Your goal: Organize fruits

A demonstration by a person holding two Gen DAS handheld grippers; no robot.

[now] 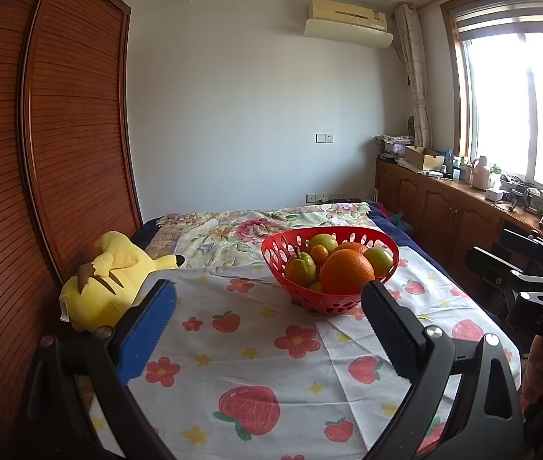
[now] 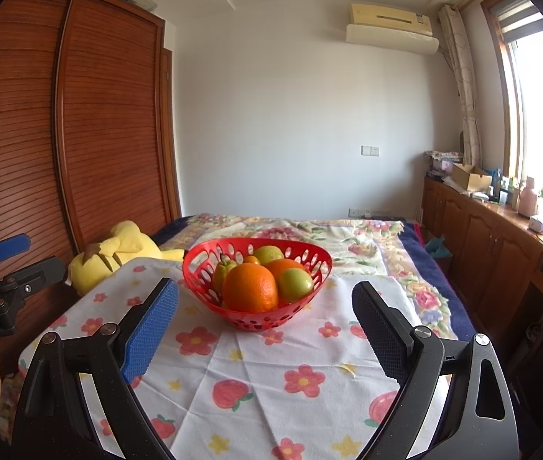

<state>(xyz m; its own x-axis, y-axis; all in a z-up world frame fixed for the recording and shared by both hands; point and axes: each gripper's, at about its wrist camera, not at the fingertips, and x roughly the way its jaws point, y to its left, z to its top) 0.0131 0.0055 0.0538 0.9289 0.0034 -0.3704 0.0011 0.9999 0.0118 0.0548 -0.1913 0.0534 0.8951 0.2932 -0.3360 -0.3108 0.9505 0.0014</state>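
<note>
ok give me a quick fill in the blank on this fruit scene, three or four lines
1. The fruit sits in a ____ perforated basket.
2. The biggest fruit at the front is an ____.
3. The yellow plush toy lies beside the ____ on the left.
4. Both the left gripper and right gripper are ____ and hold nothing.

Missing words: red; orange; wardrobe; open

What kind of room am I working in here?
Most likely a bedroom in a home. The red fruit basket sits on a bed spread with floral covers, a slatted wooden wardrobe stands alongside, and a yellow plush toy lies next to it.
</note>
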